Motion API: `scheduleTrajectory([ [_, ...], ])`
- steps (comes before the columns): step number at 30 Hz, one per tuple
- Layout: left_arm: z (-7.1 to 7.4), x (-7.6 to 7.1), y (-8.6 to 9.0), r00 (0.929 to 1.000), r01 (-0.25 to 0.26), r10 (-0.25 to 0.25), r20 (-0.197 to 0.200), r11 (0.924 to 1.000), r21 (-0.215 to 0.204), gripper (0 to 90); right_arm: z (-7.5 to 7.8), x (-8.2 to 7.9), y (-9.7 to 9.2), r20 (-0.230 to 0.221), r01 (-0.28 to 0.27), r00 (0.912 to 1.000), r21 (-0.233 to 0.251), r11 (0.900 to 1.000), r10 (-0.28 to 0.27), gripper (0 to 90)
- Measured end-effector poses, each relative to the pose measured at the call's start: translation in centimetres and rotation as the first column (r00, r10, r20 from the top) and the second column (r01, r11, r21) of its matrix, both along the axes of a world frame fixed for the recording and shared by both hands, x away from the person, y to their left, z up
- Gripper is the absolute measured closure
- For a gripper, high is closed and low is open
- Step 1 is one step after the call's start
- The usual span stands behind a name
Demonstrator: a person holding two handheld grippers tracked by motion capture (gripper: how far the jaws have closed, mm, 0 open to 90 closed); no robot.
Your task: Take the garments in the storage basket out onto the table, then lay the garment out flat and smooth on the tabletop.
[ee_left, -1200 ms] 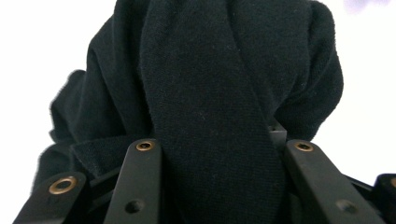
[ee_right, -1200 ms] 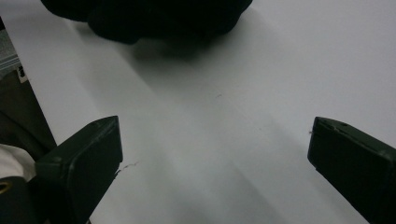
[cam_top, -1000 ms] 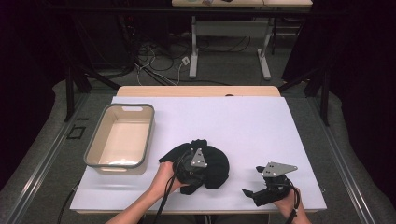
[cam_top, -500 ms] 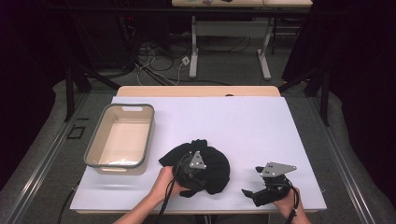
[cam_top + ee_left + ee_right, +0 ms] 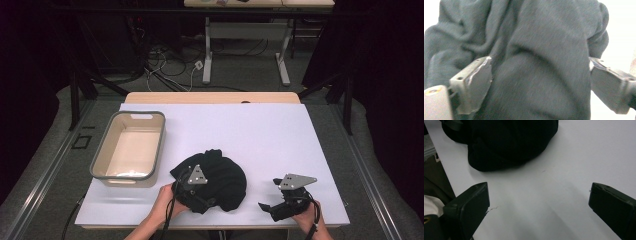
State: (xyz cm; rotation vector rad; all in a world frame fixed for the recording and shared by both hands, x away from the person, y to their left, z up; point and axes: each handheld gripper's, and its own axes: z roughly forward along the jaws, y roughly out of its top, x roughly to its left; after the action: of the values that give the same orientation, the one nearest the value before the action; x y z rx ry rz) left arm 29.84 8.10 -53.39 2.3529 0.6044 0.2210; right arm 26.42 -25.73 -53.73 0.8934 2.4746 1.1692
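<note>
The left gripper (image 5: 192,192) is seen at the near left edge of a black cloth (image 5: 220,177), its jaws spread wide after having just been opening. In the left gripper view, the cloth (image 5: 541,60) bulges between the two jaws, yet the pads are not pressed into it (the grip is released). The gripper is carried by the person's left hand (image 5: 165,200), which enters from the bottom of the high view.

The cloth is bunched in a rounded heap on the white table (image 5: 270,135), near its front edge and roughly at its middle. Just left of the heap, a grey-rimmed tray (image 5: 102,160) is set on the table, apart from the cloth.

To the right, well clear of the heap, the right gripper (image 5: 267,206) is held low over the table near the front right corner, its jaws likewise parted with nothing between them. In the right gripper view, bare table (image 5: 544,205) is shown between the jaws, with the cloth (image 5: 506,142) lying farther off at the upper left.
</note>
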Motion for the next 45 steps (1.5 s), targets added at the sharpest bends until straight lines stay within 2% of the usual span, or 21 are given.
scheduleTrajectory([
  [5,-0.4,-0.3,1.2,0.9989,-0.046,0.046,-0.012,0.999,0.001,1.8,-0.1,0.1,0.1,0.01,-0.006,0.9999,0.0,1.0,0.006,2.9],
  [9,-0.8,-0.5,1.6,0.9979,-0.061,0.061,-0.023,0.9981,0.008,3.3,-0.1,0.1,0.1,0.005,0.001,1.0,-0.001,1.0,-0.001,2.9],
  [13,-1.3,-0.5,1.5,0.9977,-0.054,0.054,-0.041,0.9984,0.018,8.8,-0.1,0.1,0.1,0.004,0.002,1.0,-0.002,1.0,-0.002,2.9],
  [15,-1.5,-0.5,1.3,0.9974,-0.039,0.04,-0.059,0.9991,0.018,16.4,-0.1,0.1,0.2,0.002,0.002,1.0,-0.001,1.0,-0.002,3.0],
  [19,-1.9,-0.5,1.1,0.9965,-0.014,0.014,-0.082,0.9999,0.004,22.7,-0.1,0.2,0.2,0.006,-0.002,1.0,-0.001,1.0,0.002,3.0],
  [21,-1.9,-0.6,1.0,0.9973,0.001,-0.001,-0.074,1.0,0.004,28.6,0.0,0.2,0.2,0.008,-0.003,1.0,-0.007,1.0,0.003,3.0],
  [23,-1.9,-0.7,1.0,0.9971,0.018,-0.019,-0.074,0.9997,-0.015,40.0,-0.1,0.2,0.3,0.005,-0.002,1.0,-0.007,1.0,0.002,3.0],
  [24,-1.9,-0.7,1.0,0.9965,0.025,-0.027,-0.079,0.9994,-0.022,40.0,-0.1,0.2,0.3,0.005,-0.002,1.0,-0.007,1.0,0.002,3.0],
  [28,-1.9,-0.8,0.8,0.9925,0.056,-0.062,-0.106,0.9968,-0.058,58.7,0.0,0.2,0.4,0.008,-0.004,1.0,-0.005,1.0,0.004,3.0],
  [32,-2.0,-0.9,0.6,0.9912,0.058,-0.067,-0.114,0.9948,-0.084,67.9,0.0,0.3,0.9,0.009,-0.005,1.0,0.002,1.0,0.005,3.5],
  [39,-2.0,-1.2,-0.1,0.9937,0.054,-0.064,-0.092,0.9927,-0.108,69.6,0.4,0.4,2.3,0.002,-0.04,0.9992,-0.01,0.9991,0.04,4.3],
  [43,-2.0,-1.5,-0.7,0.9942,0.063,-0.072,-0.08,0.9921,-0.108,68.2,0.7,0.4,2.9,0.008,-0.034,0.9994,0.01,0.9994,0.034,6.5],
  [45,-2.1,-1.6,-1.0,0.9949,0.064,-0.071,-0.072,0.9924,-0.105,65.7,0.9,0.5,3.4,0.036,-0.023,0.9991,0.032,0.9992,0.022,8.9],
])
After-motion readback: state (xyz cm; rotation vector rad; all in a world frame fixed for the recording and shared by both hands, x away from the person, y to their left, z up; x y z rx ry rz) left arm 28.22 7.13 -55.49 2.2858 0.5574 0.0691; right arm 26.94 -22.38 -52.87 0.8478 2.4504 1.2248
